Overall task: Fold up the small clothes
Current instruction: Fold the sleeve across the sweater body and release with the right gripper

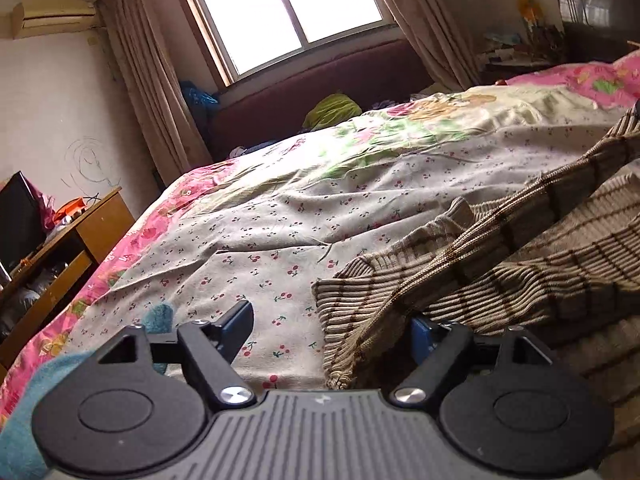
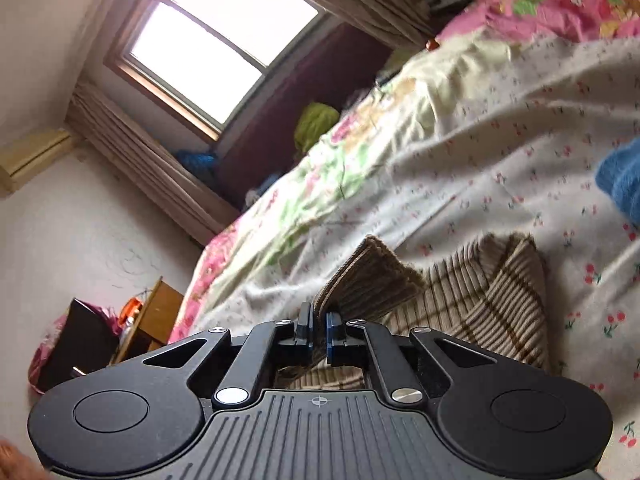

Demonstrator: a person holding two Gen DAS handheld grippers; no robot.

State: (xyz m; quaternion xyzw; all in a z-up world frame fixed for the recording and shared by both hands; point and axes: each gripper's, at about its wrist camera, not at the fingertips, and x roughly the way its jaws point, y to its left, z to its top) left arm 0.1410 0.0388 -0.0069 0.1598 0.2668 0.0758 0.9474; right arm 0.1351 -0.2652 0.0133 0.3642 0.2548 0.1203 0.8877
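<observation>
A brown-and-beige striped knit garment (image 1: 500, 264) lies on the cherry-print bedsheet (image 1: 280, 216). In the left wrist view my left gripper (image 1: 332, 320) is open, its jaws wide apart; the garment's near edge drapes over its right finger, which is mostly hidden. In the right wrist view my right gripper (image 2: 319, 326) is shut on a folded edge of the striped garment (image 2: 372, 280) and holds it lifted a little off the sheet (image 2: 480, 152); the rest of the garment lies to the right.
A teal cloth (image 1: 24, 400) lies at the left gripper's near left. A blue cloth (image 2: 622, 184) lies on the bed at right. A wooden desk (image 1: 60, 256) stands left of the bed. A window, curtains and a dark red headboard (image 1: 320, 80) are beyond.
</observation>
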